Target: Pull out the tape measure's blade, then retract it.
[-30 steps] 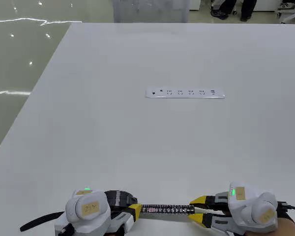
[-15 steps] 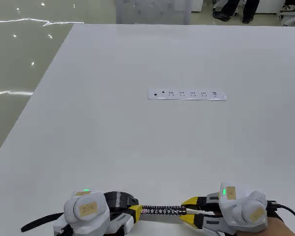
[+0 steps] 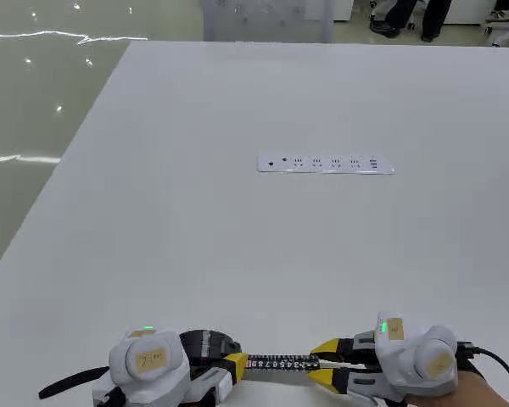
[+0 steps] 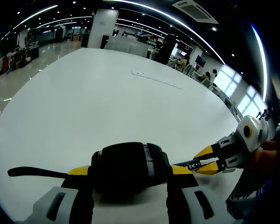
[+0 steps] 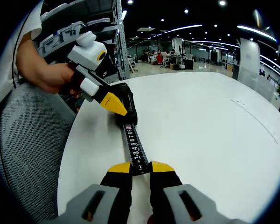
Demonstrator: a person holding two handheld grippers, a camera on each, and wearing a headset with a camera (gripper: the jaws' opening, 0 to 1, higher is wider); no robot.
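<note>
I have the left gripper [image 4: 130, 173] clenched on the tape case [image 3: 205, 344]: its yellow-tipped jaws press the black body from both sides. The case sits at the near edge of the worktop [image 3: 237, 246], left of its middle. A black strap [image 3: 68, 381] trails from the case to the left.

The right gripper [image 5: 140, 168] has its jaws closed on the end of the blade [image 5: 132, 142], pinching it between the yellow tips. A short length of blade is drawn out. It runs straight along the near edge from the case mouth to the right gripper, numerals facing up. I cannot tell whether the blade touches the worktop.

A white power strip [image 3: 326, 164] lies flat near the worktop's middle, well apart from both grippers.
</note>
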